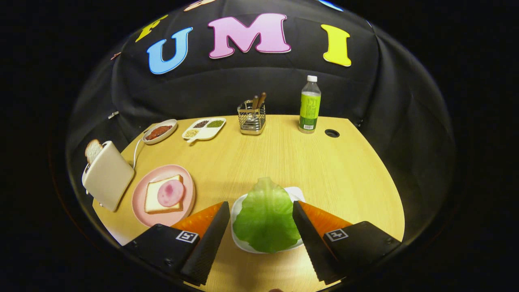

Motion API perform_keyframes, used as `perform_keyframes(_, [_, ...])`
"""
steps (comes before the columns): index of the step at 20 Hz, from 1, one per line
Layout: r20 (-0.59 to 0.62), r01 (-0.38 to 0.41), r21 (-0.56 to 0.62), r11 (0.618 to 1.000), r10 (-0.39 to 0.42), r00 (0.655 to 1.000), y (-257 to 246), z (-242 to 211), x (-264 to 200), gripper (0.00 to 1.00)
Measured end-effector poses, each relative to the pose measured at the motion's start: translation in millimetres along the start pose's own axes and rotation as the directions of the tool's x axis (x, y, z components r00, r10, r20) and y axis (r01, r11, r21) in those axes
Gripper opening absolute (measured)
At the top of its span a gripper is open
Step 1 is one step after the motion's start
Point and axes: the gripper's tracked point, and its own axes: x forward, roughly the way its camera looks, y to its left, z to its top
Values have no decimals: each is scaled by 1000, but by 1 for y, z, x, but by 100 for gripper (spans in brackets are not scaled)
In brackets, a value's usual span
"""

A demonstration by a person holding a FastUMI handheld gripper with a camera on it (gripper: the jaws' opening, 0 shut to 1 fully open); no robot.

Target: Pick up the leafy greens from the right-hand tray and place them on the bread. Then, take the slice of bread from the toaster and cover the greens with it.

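Wooden surface (284,162) below me; my claw (259,227) spread wide around the leafy greens (263,215) at lower centre, ready to grip.

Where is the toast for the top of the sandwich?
In the gripper view, the bread slice sticks up out of the toaster, left of the pink plate and far left of the open jaws straddling the lettuce leaf.

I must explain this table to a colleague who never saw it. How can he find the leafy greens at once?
On the light wooden table, look just ahead of the open gripper. A small white tray lies there, between its fingers, holding one flat green lettuce leaf. Nothing else nearby is a leaf.
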Motion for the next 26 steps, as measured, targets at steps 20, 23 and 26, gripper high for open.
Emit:
perform_keyframes(20, [-146,28,-41,999,-34,989,-24,-51,45,92])
perform_keyframes(23, [-165,38,-32,999,-43,985,-30,-49,46,65])
perform_keyframes(26, [-176,43,-33,999,-49,983,-36,-51,46,41])
